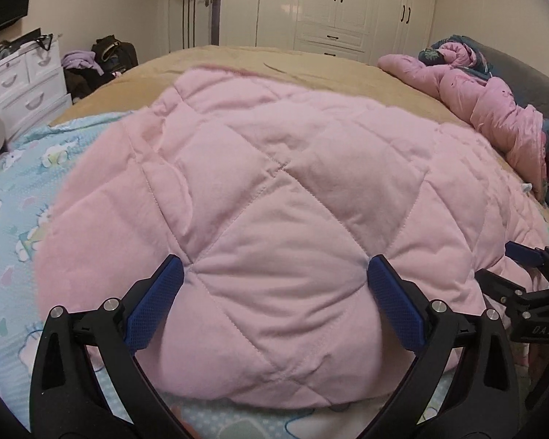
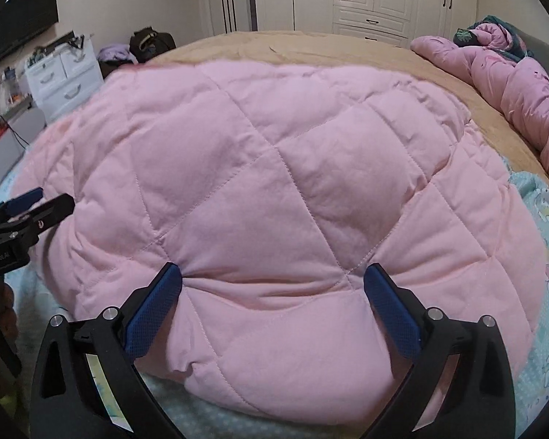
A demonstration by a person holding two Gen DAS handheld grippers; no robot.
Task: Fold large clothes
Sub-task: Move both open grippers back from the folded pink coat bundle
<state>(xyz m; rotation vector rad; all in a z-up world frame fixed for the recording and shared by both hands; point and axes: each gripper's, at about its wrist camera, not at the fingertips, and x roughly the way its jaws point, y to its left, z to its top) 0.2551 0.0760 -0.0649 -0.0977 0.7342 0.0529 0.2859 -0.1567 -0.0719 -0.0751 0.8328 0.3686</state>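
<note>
While both grippers rest spread-jawed — left gripper (image 1: 274,274), right gripper (image 2: 272,278) — on pink quilted garment (image 1: 274,168).

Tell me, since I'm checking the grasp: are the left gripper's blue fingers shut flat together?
No, the left gripper stands wide open, its blue fingers pressing the pink quilted garment bulging between them.

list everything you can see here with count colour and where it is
quilted garment: 1, pale pink, spread in the middle of the bed, bulging between both grippers' fingers
printed sheet: 1, light blue with cartoon figures, under the garment
bed cover: 1, tan, far half of the bed
bundled quilt: 1, pink, far right edge of the bed
wardrobe: 1, white, back wall
drawer unit: 1, white, left of the bed
left gripper: 1, black with blue pads, open around the garment
right gripper: 1, black with blue pads, open around the garment
</note>
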